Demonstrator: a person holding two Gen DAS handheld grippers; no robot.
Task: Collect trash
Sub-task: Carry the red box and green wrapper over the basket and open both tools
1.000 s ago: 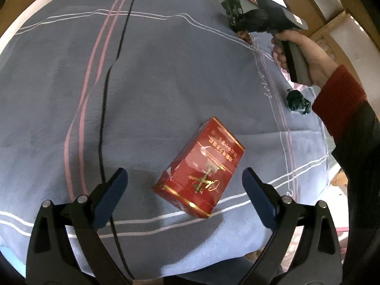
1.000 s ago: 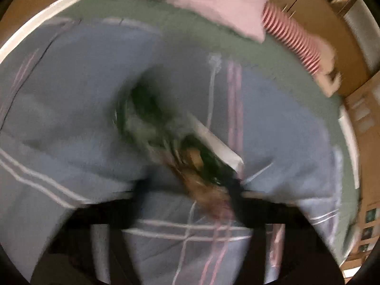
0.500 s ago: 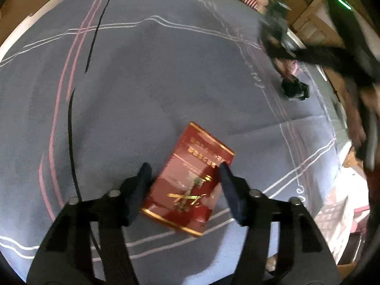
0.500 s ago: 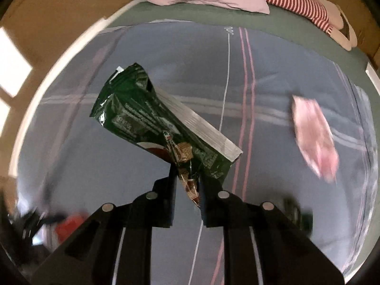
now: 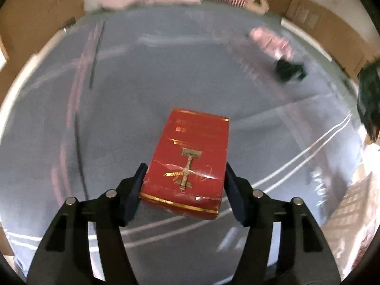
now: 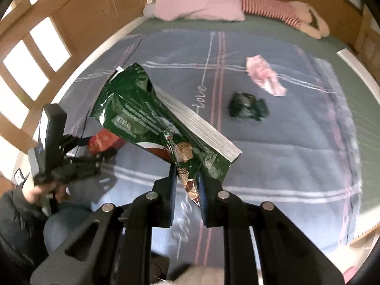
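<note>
Since a second ago, the left gripper [image 5: 184, 178] has been brought from a wide straddle in to the red box [image 5: 190, 159], and the right gripper [image 6: 186, 190] has been lifted off the bedspread [image 6: 273, 147] with its catch.

Left jaws: seen against the box's two long sides near its closer end, and opening slightly at this moment. Pads appear to touch the cardboard; true pressure cannot be confirmed. The box is raised clear of the cloth at its near end; its far end is hard to judge.

Right jaws: nearly closed, pinched on the lower corner of a green snack bag [image 6: 147, 118], which is held up over the bed. Its silver inner face is exposed on one edge.

Still lying on the bedspread: a crumpled dark green wrapper [image 6: 248, 106] and, beyond it, a pink wrapper [image 6: 264, 76], well apart from both grippers. Both are smeared by blur in the left view.

At the head of the bed, a pink pillow [image 6: 201, 0] is noted. The person's left hand [image 6: 40, 187] is blurred at the frame edge.
</note>
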